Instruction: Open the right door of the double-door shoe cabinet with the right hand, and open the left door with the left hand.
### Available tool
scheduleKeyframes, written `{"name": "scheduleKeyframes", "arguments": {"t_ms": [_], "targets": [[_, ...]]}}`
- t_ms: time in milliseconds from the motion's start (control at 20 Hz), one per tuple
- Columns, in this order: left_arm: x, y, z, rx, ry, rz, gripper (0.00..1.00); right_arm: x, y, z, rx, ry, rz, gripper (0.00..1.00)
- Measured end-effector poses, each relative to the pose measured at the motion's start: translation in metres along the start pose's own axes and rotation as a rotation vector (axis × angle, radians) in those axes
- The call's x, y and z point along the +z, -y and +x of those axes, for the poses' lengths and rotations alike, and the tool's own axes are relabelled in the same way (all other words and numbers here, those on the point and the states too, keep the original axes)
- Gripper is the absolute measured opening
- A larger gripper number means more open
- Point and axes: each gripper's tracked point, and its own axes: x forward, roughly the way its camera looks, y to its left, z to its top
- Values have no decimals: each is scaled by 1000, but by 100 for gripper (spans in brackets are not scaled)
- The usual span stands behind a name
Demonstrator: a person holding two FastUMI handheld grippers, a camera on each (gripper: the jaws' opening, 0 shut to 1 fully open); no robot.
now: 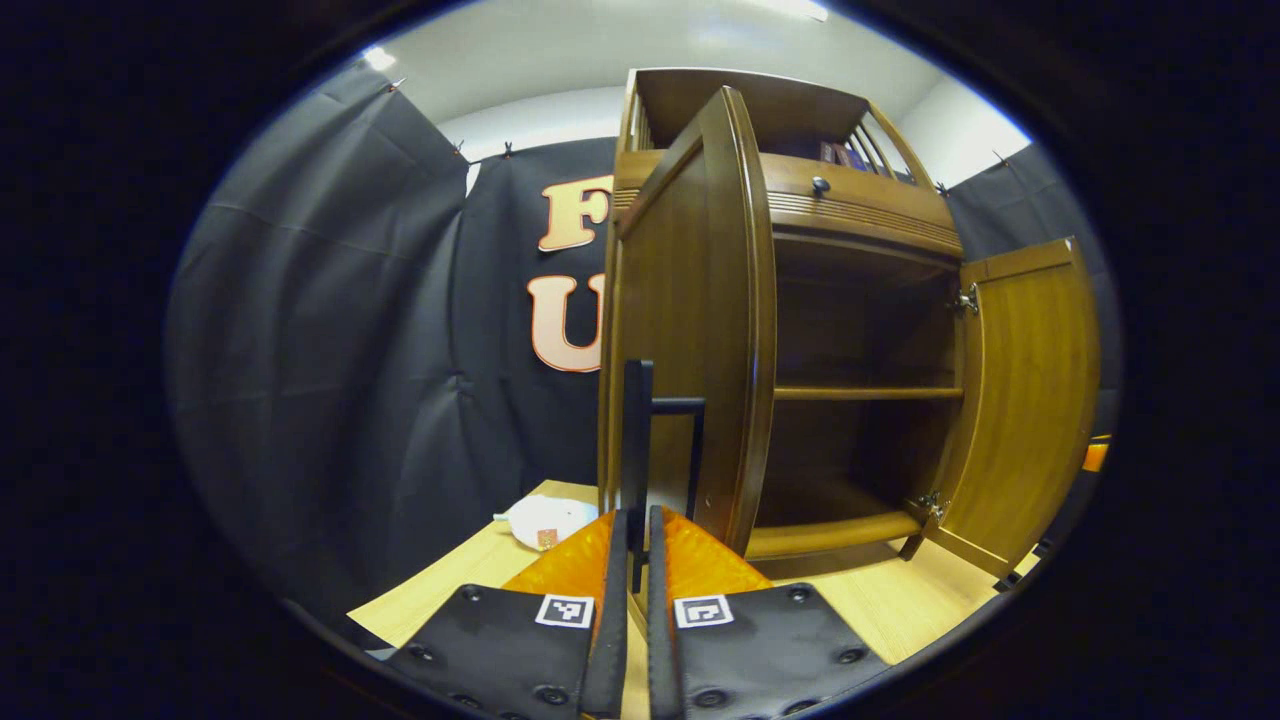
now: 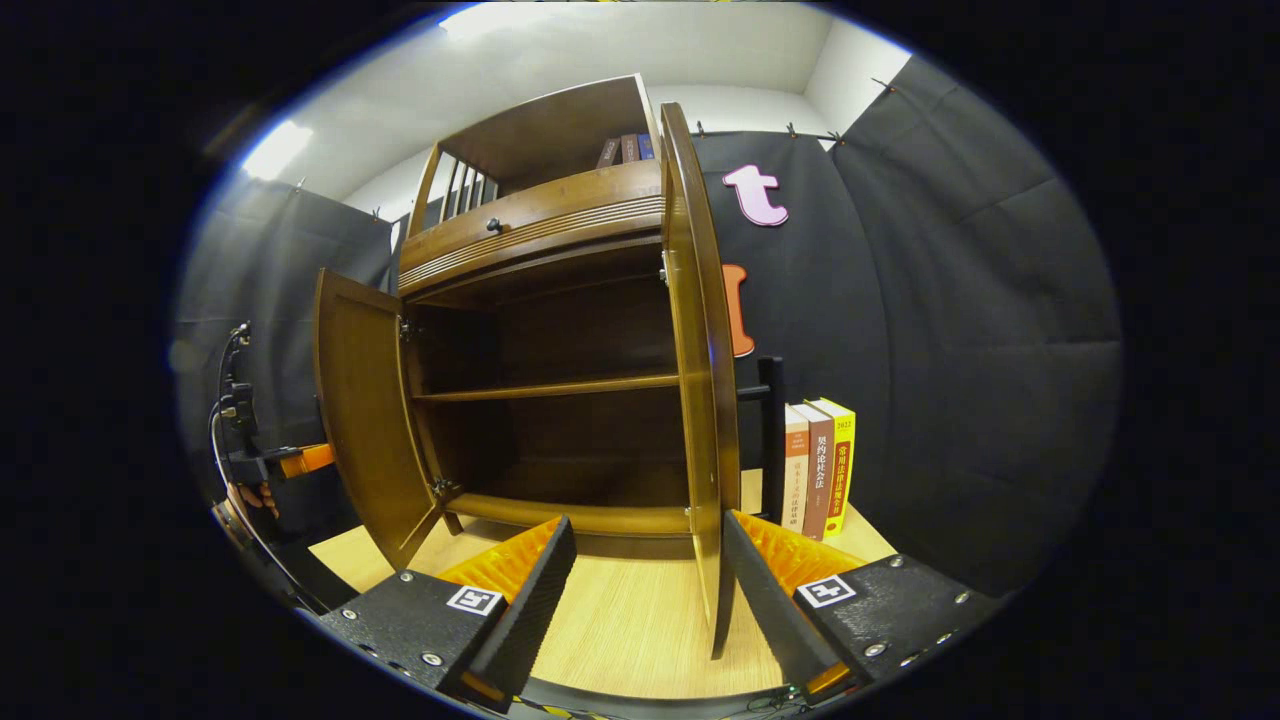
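Note:
The wooden shoe cabinet (image 1: 860,215) stands on a light wood tabletop with both doors swung out. In the left gripper view the left door (image 1: 700,330) is seen nearly edge-on, and my left gripper (image 1: 637,520) is shut on its black bar handle (image 1: 638,430). The right door (image 1: 1030,400) hangs open at the far right. In the right gripper view the right door (image 2: 700,400) is edge-on, its lower edge between the spread fingers of my right gripper (image 2: 645,525), which is open. Its black handle (image 2: 770,440) is on the far side. The left door (image 2: 370,420) stands open.
Three upright books (image 2: 820,465) stand to the right of the cabinet. A white bundle (image 1: 545,520) lies on the tabletop (image 1: 450,580) beside the left door. The cabinet's shelves (image 2: 550,388) hold nothing. A hand holding the other gripper (image 2: 270,460) is at the far left.

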Motion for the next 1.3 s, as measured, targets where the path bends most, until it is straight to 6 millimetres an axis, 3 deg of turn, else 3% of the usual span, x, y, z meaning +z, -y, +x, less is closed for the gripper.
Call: {"name": "scheduleKeyframes", "arguments": {"t_ms": [100, 250, 300, 350, 400, 450, 950, 1150, 1200, 1300], "targets": [[-2, -19, 3, 13, -3, -2, 7, 0, -2, 0, 2, -3, -8, 92], [-4, -49, 9, 37, 5, 30, 5, 0, -5, 1, -5, -11, -13, 92], [1, -52, 8, 19, 16, 20, 12, 1, -6, 2, -10, -12, -16, 92], [0, -55, 10, -1, 10, 9, 4, 2, -8, 3, -17, -14, -21, 92], [0, -60, 10, -19, 13, 6, 3, 2, -12, 3, -20, -15, -26, 92], [1, -65, 11, -33, 10, 11, 12, 3, -15, 5, -27, -13, -31, 92], [4, -109, 18, -197, 31, 49, 12, 12, -41, 24, -81, 18, -15, 92], [-2, -132, 18, -245, 14, 33, 12, 10, -42, 30, -74, 10, -35, 92], [-9, -135, 14, -278, -7, 1, 19, 10, -42, 31, -72, 12, -35, 92], [-7, -142, 7, -292, -5, -65, 25, 10, -41, 32, -75, 13, -30, 92]]}}
